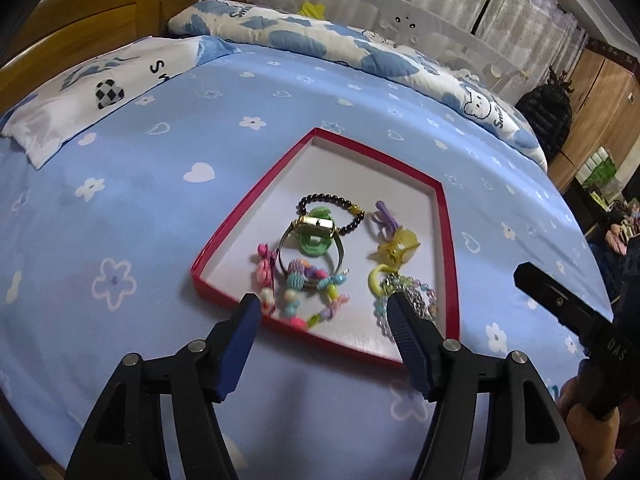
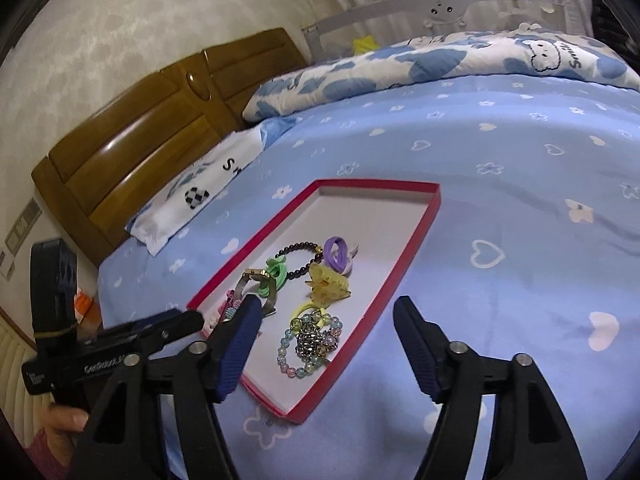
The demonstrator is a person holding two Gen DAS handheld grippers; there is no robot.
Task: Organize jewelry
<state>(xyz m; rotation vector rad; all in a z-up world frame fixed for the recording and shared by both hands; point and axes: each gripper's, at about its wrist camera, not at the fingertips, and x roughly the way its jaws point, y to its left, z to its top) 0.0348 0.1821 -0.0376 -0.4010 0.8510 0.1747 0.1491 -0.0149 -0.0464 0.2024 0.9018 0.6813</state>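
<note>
Both tools stand wide apart at the jaws with nothing between them. The left gripper (image 1: pixel 322 316) hangs above the near edge of the red tray (image 1: pixel 224 216), its blue pads clear of everything. The right gripper (image 2: pixel 326 320) hangs over the tray's near right corner, one pad above the tray floor, the other out over the blue bedsheet (image 2: pixel 520 240).

The tray lies on the bed with its long axis running away from both tools toward the far quilt (image 1: pixel 320 36). All the jewelry in view sits inside it, crowded into the near half; the far half is bare. Just ahead of the left tool lie the colourful bead bracelet (image 1: pixel 316 300) and the pink piece (image 1: pixel 265 268), with the gold watch (image 1: pixel 316 228) and the dark bead bracelet (image 1: pixel 340 210) beyond. Ahead of the right tool lie the pastel bead bracelet (image 2: pixel 310 340), the yellow hair clip (image 2: pixel 326 278) and the purple hair tie (image 2: pixel 338 252).

So the left hand is nearer the left column, the right hand the right column. No piece shows on the sheet outside the tray, which suggests the sorting is nearly or fully done.
</note>
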